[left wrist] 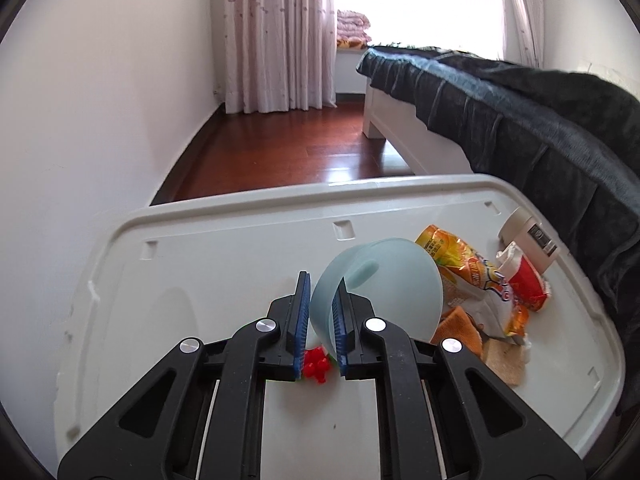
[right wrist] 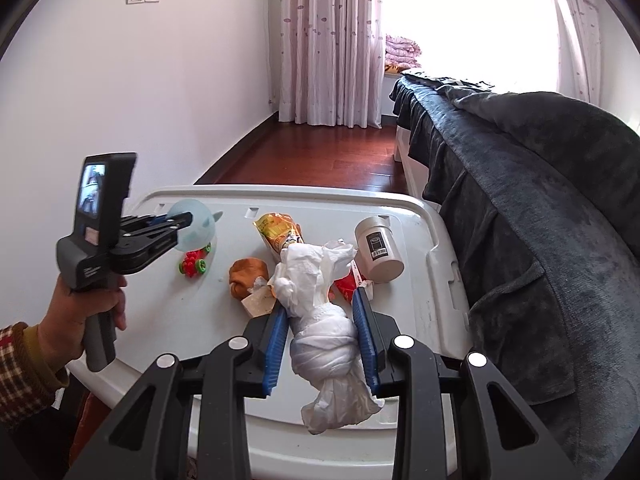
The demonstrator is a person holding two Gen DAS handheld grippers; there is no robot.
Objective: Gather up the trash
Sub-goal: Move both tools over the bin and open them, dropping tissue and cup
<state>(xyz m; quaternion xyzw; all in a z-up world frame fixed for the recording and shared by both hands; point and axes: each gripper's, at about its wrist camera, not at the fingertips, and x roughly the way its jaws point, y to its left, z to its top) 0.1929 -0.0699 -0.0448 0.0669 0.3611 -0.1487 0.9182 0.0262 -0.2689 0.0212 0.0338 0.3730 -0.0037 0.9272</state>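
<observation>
A knotted white plastic bag sits clamped between the blue pads of the right hand-held gripper, above the near edge of the white surface; only the right wrist view shows it. The left hand-held gripper pinches the rim of a pale blue bowl, lifted over a red toy near the left edge. Snack wrappers lie mid-surface beside a beige cup.
</observation>
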